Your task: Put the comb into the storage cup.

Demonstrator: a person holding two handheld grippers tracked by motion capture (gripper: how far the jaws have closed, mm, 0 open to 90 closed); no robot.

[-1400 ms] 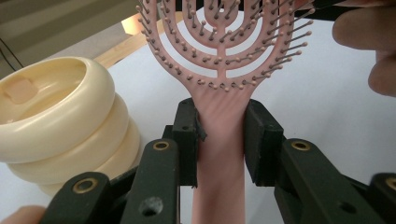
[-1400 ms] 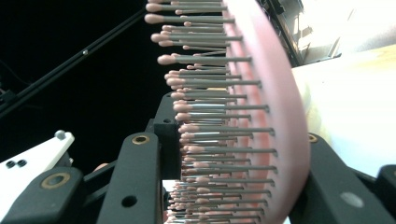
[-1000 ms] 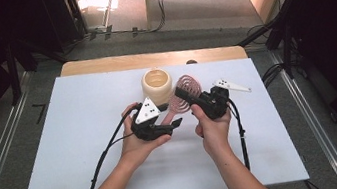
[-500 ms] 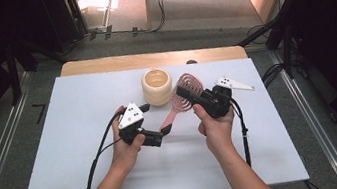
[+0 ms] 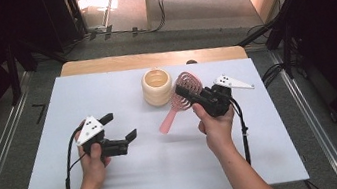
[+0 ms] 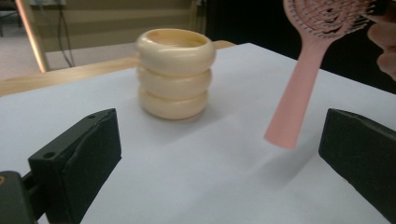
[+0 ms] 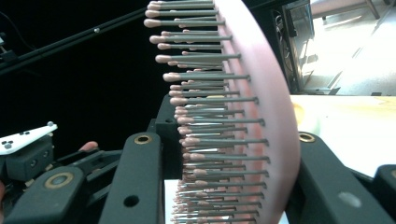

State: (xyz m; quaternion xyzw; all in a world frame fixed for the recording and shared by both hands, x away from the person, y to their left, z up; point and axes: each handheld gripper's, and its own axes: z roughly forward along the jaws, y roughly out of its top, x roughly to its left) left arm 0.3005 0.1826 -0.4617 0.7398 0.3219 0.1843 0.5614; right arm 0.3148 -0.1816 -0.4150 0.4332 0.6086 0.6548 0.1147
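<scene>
— What was under you at that moment, starting with the big things?

— The white table [image 5: 168,175] spread beneath both my hands, with a strip of wooden board [image 5: 101,65] along its far edge. On the white surface, toward the far middle, stood the cream ribbed holder [image 5: 157,87], upright, three rounded rings stacked, its top open.

— And the brush?

— The pink hairbrush [image 5: 183,98] was off the table, held up in my right gripper [image 5: 185,92]. Its round head was pinched between those two jaws, one jaw against the bristle side and the other against the smooth back, as the right gripper view showed [image 7: 261,116]. The handle slanted down toward the near left, its tip hanging free above the table, just beside the holder but not touching it.

— What about your left side?

— My left gripper [image 5: 122,126] was well apart from the brush, low over the near-left part of the table. Its jaws had just been opening and stood wide, with nothing between them. Along those jaws I looked at the holder [image 6: 173,74] ahead and the brush handle [image 6: 299,93] hanging off to the right.

— Smallest bits?

— The black cables trailing from each gripper toward the near edge.
</scene>
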